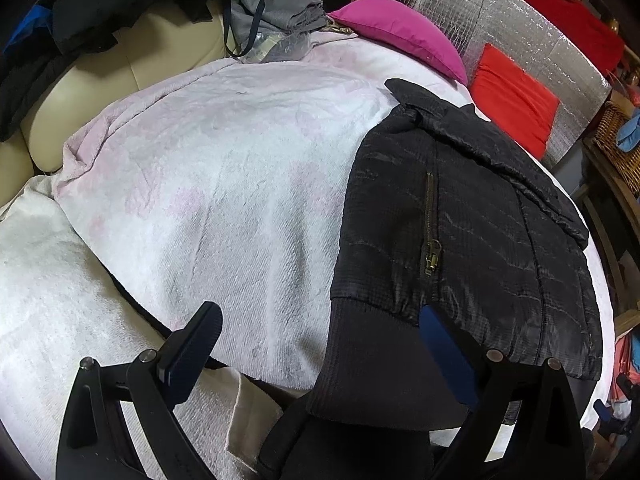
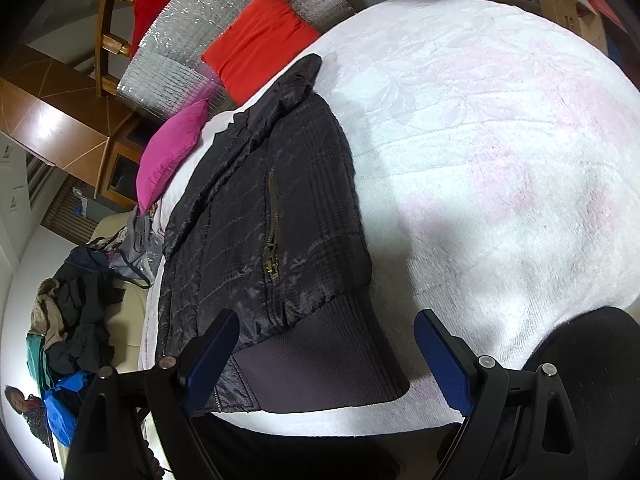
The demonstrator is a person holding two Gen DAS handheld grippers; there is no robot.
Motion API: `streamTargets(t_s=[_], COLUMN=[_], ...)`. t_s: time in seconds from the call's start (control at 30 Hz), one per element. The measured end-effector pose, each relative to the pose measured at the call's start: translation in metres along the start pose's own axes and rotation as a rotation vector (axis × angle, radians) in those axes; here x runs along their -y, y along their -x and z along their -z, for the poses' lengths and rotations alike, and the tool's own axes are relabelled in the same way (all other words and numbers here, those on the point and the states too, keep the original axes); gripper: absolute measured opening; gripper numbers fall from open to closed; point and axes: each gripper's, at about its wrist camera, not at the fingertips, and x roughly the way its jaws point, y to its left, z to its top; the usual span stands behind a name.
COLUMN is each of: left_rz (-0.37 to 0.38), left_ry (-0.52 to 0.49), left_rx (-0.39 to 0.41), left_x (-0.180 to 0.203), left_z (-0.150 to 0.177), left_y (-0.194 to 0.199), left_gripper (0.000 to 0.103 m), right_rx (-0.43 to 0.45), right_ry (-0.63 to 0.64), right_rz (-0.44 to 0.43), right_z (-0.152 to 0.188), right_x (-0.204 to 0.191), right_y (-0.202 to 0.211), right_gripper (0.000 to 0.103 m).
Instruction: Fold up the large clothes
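Jacket (image 1: 460, 216) lies on blanket (image 1: 224, 184), pillows (image 1: 404, 28) behind.

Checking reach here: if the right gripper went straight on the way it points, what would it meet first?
Most likely the jacket, at its ribbed hem, which lies between the open right gripper fingers. Depth is unclear; slightly to the right it would land on the white blanket instead.

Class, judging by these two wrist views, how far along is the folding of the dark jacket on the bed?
Done: the black jacket lies as a narrow, flattened panel on the white blanket, zip pocket up, apparently folded lengthwise. In hand: nothing; the left tool and right tool both stand open over its ribbed hem. Left: probably a crosswise fold, then the heaped clothes beyond.
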Motion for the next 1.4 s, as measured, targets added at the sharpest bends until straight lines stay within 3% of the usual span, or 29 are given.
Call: streamTargets(t_s=[1.4], left_rz=[0.012], left_ry=[-0.042], left_rx=[-0.016], left_x=[0.005], left_z=[-0.005], left_y=[-0.013], left_gripper=[0.099], right_rx=[-0.086], right_ry=[0.002], right_rz=[0.019], right_z=[0.001], right_x=[0.007], right_y=[-0.030], right_gripper=[0.091])
